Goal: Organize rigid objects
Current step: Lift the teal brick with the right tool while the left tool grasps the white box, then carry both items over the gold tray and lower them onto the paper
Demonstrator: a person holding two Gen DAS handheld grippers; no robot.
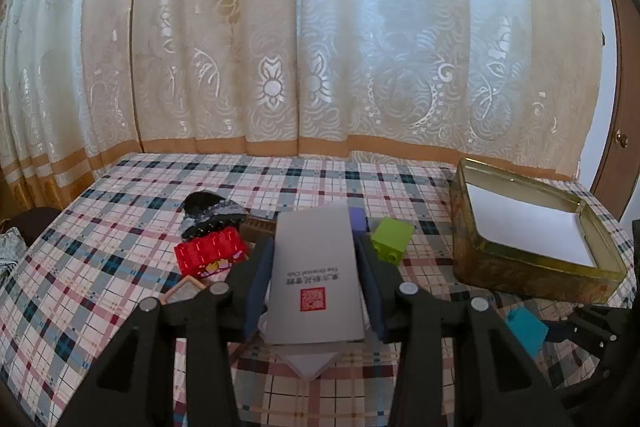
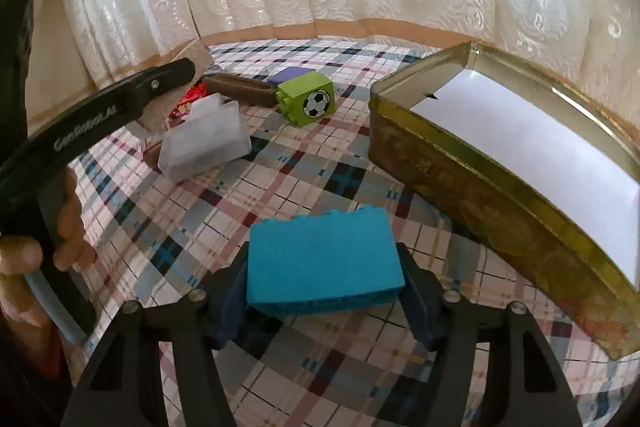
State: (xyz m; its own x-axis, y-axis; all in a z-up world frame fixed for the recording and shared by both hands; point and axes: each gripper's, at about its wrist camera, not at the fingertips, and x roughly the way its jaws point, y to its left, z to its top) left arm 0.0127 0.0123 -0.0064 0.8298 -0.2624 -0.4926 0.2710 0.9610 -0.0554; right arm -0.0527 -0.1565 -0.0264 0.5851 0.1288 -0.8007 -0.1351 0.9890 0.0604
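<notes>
The gold tin [image 2: 500,187] runs off the right edge. The grey box [image 1: 316,275] hides the purple block [image 1: 357,219] behind it.

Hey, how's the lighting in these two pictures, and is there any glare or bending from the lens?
Left wrist view: backlit curtain glows brightest, straight table edge bows, corners go dark. Right wrist view: white lining of the tin is washed out, its rim curves, blue block stays sharp.

"GenRobot.AI" on left gripper [image 2: 100,119]; grey box [image 1: 314,275]: "The Oriental Club".
</notes>
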